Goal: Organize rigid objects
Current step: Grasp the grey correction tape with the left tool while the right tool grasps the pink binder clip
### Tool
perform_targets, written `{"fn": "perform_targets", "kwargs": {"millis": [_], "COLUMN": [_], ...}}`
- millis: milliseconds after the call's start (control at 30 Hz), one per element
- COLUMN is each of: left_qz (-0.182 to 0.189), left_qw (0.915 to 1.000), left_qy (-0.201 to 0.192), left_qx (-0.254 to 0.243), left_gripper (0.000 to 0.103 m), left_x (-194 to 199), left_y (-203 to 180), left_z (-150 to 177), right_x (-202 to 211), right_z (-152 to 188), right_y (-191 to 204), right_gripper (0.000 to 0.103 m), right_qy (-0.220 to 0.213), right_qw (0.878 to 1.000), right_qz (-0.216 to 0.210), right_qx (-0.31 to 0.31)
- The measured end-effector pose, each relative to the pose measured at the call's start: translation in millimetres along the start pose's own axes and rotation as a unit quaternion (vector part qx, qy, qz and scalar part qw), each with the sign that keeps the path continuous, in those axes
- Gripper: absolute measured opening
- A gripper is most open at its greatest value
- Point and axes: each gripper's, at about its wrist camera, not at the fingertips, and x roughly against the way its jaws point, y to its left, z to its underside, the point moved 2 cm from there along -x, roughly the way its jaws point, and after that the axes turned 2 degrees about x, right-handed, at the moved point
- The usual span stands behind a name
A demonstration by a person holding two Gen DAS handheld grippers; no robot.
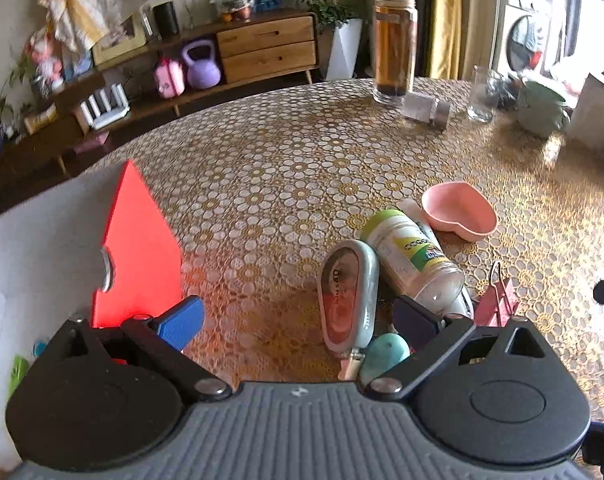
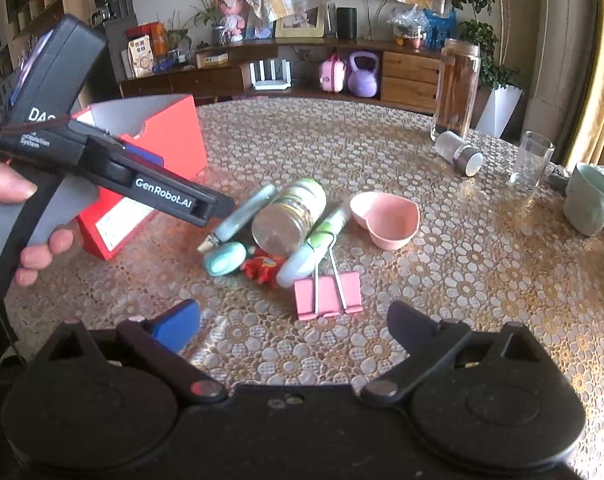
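Both grippers, left gripper (image 1: 297,320) and right gripper (image 2: 293,320), wide and empty. Risk: left nudges correction tape (image 1: 348,296), lying jar (image 1: 412,256) rolls into heart dish (image 1: 460,212).

"GenRobot.AI" on the left tongs (image 2: 217,204) arm.
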Motion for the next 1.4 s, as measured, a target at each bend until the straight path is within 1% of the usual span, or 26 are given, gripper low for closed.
{"fn": "perform_targets", "kwargs": {"millis": [67, 100, 167, 400, 500, 633, 733, 767, 900, 933, 967, 1100, 1200, 1300, 1400], "left_qz": [-0.009, -0.005, 0.0, -0.006, -0.003, 0.014, 0.024, 0.026, 0.042, 0.043, 0.046, 0.058, 0.061, 0.061, 0.056], "left_qw": [0.9999, 0.9999, 1.0, 0.9999, 0.9998, 0.9995, 0.9991, 0.9989, 0.9979, 0.9979, 0.9979, 0.9975, 0.9974, 0.9975, 0.9978], "left_qy": [0.0, -0.001, 0.0, 0.012, 0.016, 0.018, 0.023, 0.024, 0.031, 0.031, 0.032, 0.028, 0.027, 0.026, 0.026], "left_qx": [-0.009, -0.011, -0.008, 0.002, 0.01, 0.02, 0.028, 0.031, 0.038, 0.036, 0.032, 0.026, 0.027, 0.026, 0.027], "left_gripper": [0.101, 0.101, 0.101, 0.1, 0.1, 0.1, 0.095, 0.091, 0.082, 0.074, 0.063, 0.046, 0.047, 0.046, 0.046], "left_x": [-2.0, -2.8, -6.4, -23.0, -30.4, -37.9, -44.8, -47.3, -55.4, -56.1, -57.1, -57.4, -57.5, -57.2, -56.9], "left_y": [-4.6, -6.6, -9.6, -8.1, -5.5, -1.3, -0.1, 0.8, 2.0, 1.1, -0.5, -4.8, -4.2, -3.5, -2.1], "left_z": [0.0, -0.2, -0.3, 1.7, 1.0, -1.2, -2.7, -3.0, -2.8, -2.6, -2.4, -1.3, -2.0, -1.5, -0.6], "right_x": [-3.8, -5.3, -9.3, -27.0, -37.4, -48.4, -56.7, -58.7, -64.7, -65.3, -66.0, -68.2, -68.8, -68.6, -67.3], "right_z": [-1.4, -2.3, -2.9, -5.5, -6.0, -4.9, -4.5, -4.3, -3.3, -3.4, -3.2, -2.4, -3.4, -4.7, -5.0], "right_y": [-0.8, -0.8, -2.2, -5.8, -6.8, -7.7, -10.1, -10.6, -11.1, -10.9, -10.8, -10.0, -9.5, -11.2, -13.7], "right_gripper": [0.099, 0.098, 0.097, 0.092, 0.088, 0.084, 0.08, 0.079, 0.076, 0.074, 0.072, 0.067, 0.061, 0.05, 0.05], "right_qy": [0.003, 0.005, 0.008, 0.02, 0.029, 0.033, 0.038, 0.039, 0.042, 0.043, 0.042, 0.042, 0.039, 0.035, 0.036], "right_qw": [1.0, 1.0, 1.0, 1.0, 0.999, 0.999, 0.999, 0.998, 0.998, 0.998, 0.998, 0.998, 0.998, 0.998, 0.998], "right_qz": [-0.001, -0.004, -0.007, -0.001, 0.002, 0.012, 0.018, 0.019, 0.022, 0.022, 0.024, 0.024, 0.024, 0.036, 0.033], "right_qx": [0.0, -0.001, -0.004, 0.01, 0.019, 0.03, 0.034, 0.035, 0.042, 0.043, 0.045, 0.049, 0.05, 0.049, 0.041]}}
